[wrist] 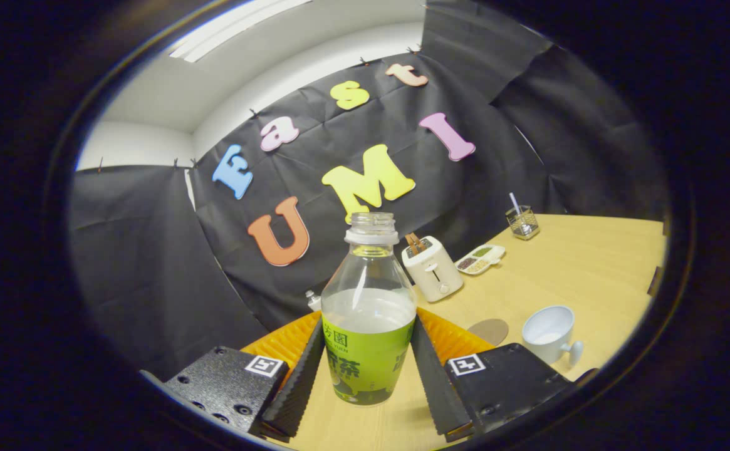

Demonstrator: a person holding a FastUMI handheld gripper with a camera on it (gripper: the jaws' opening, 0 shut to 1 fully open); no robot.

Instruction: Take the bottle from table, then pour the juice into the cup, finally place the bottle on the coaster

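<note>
The gripper [368, 376] had closed its two fingers on the bottle [368, 313], one finger pressed flat against each side of the green label, so the jaws stood only as wide as the bottle's body. The bottle was upright between them, uncapped, its open neck at the top and pale liquid filling it to just above the label. Its base was near the wooden tabletop [590, 269]; whether it touched the surface or hung slightly clear of it could not be told.

Beyond the right finger, a round brown coaster [489, 331] lay flat on the tabletop, and just beside it, further right, stood a white cup [549, 333] with its handle turned toward the near right. The cup was upright and open, with something pale in its bottom. Coaster and cup were close together but not touching.

Further back, toward the far edge of the tabletop by the black cloth wall, stood a cream toaster [432, 269] with slices poking out of its top. To its right lay a small white divided dish [480, 259] holding greenish and brownish contents. Further right again, near the far corner, a clear glass [522, 222] held a straw. A small white-capped object [312, 300] peeked out behind the bottle's left side, too hidden to identify.
</note>
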